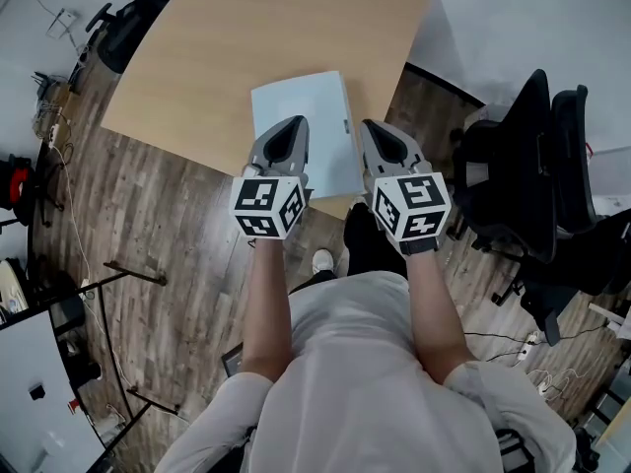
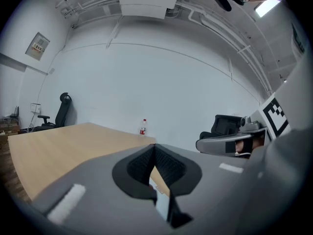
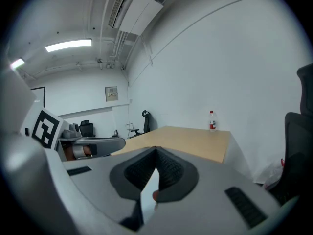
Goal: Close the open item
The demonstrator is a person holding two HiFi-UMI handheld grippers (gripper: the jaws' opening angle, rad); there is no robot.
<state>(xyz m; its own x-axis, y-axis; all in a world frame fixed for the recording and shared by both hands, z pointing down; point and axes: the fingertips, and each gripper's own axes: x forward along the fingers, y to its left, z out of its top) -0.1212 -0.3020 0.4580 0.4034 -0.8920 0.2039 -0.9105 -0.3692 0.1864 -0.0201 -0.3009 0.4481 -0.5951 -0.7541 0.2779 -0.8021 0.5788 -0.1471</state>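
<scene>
A flat white rectangular item [image 1: 306, 131], like a laptop with its lid down, lies on the wooden table [image 1: 246, 37] at the near edge. No raised lid shows. My left gripper [image 1: 292, 126] hovers over the item's left part, and my right gripper [image 1: 376, 131] is over its right edge. Both sets of jaws meet at the tips with nothing between them: left gripper [image 2: 154, 146], right gripper [image 3: 156, 149]. Each gripper view looks across the table toward a wall. A sliver of the white item [image 2: 161, 202] shows below the left jaws.
A water bottle [image 2: 143, 127] [image 3: 212, 120] stands at the table's far edge. Black office chairs [image 1: 532, 166] crowd the right side. Another chair [image 1: 128, 23] is at the far left. Cables and stands lie on the wood floor [image 1: 148, 244] at the left.
</scene>
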